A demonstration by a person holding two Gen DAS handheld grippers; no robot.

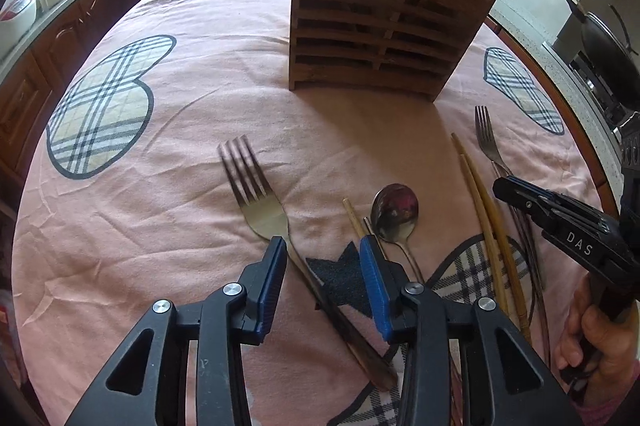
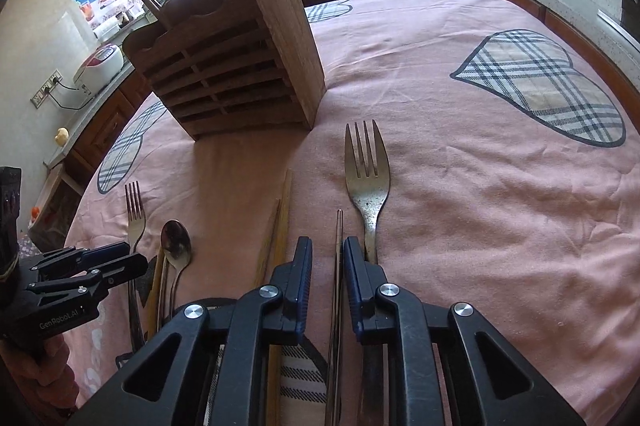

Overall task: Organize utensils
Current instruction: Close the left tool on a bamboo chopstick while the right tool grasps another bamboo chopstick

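Blue pads of the left gripper (image 1: 323, 250) straddle a fork (image 1: 256, 194) handle, seemingly not pressing; the right gripper (image 2: 328, 250) brackets a thin metal chopstick (image 2: 339, 246), gap remaining. Wooden holder (image 1: 372, 26) stands far behind.

the left gripper (image 1: 323, 254) hangs over a fork's (image 1: 256, 194) handle, blue pads either side without touching it. a spoon (image 1: 394, 212) and chopsticks (image 1: 486, 222) lie to the right on the pink cloth (image 1: 180, 154); a wooden holder (image 1: 384, 18) stands behind.
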